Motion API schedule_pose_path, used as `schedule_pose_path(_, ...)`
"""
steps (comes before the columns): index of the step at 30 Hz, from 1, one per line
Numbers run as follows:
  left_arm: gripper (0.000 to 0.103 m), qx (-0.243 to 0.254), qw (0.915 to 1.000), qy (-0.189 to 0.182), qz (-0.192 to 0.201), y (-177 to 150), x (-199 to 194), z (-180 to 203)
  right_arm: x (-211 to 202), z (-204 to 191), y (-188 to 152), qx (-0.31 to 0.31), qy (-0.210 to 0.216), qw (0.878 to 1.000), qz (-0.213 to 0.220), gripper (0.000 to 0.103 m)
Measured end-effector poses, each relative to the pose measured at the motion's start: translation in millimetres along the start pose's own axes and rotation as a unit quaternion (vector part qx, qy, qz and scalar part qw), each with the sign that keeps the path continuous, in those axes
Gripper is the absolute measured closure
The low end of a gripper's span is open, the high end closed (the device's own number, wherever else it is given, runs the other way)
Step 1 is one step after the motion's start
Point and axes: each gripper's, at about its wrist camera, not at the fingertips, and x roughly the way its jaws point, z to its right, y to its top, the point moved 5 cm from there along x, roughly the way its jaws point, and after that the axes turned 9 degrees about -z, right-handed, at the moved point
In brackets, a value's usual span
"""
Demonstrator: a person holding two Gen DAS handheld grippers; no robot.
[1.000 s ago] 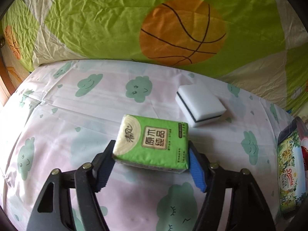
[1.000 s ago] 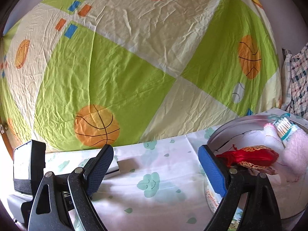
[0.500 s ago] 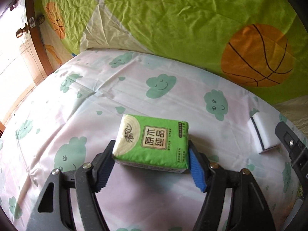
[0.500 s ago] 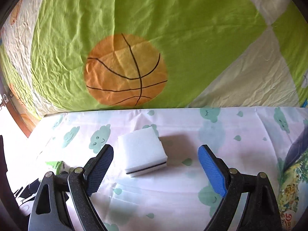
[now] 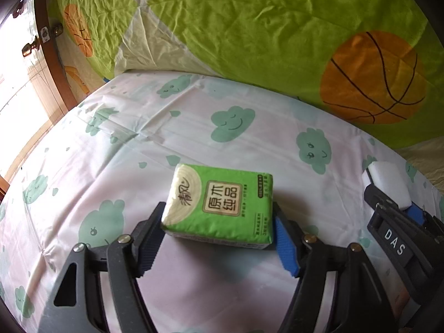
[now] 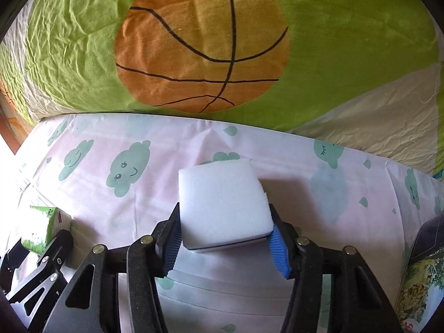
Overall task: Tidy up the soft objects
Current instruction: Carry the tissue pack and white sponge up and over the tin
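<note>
**Tissue pack in my left jaws, sponge between my right**

My left gripper [image 5: 217, 238] is clamped on the green tissue pack [image 5: 219, 205]: both pads press its short ends, and its printed face is turned up at me. Its underside is hidden, so I cannot tell whether it rests on the cloud-print sheet [image 5: 194, 127] or sits just above it.

My right gripper [image 6: 224, 245] has just been closing its jaws, with the white sponge [image 6: 222, 202] between them. The pads now meet the sponge's two sides, and its dark lower layer shows only as a thin line along the near edge. Whether the sponge is lifted off the sheet I cannot make out.

From the left wrist camera, the right gripper enters at the right edge, cut off by the frame, covering part of the sponge there. From the right wrist camera, the tissue pack shows only as a corner at the far left, behind my left gripper's black frame.

At the right edge lies a printed tin [image 6: 421, 285], mostly out of frame; its contents are hidden. The basketball-print cloth [image 6: 202, 44] rises behind the sheet.
</note>
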Motion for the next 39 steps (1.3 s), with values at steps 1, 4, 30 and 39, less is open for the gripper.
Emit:
schedule_pose_path(1,0.031,0.0,1.0,0.0,0.0,0.1,0.0,-0.1,-0.7,-1.9,-0.3,-0.003,-0.002,1.0,0.001,0.047)
schedule_pose_path(4,0.031,-0.001,1.0,-0.002,0.0,0.5,0.0,0.1,-3.0,-0.8,-4.5,0.003,0.008,1.0,-0.001,0.047)
schedule_pose_path(30,0.033,0.014,0.9999,-0.009,0.001,-5.6,-5.1,5.8,-76.0,16.0,-74.6,0.047,0.065,0.993,0.083,0.047)
schedule_pose_path(39,0.033,0.008,0.9997,-0.023,0.006,-9.9,-11.3,5.4,-109.6,29.8,-93.5,0.053,0.061,0.986,0.149,0.047)
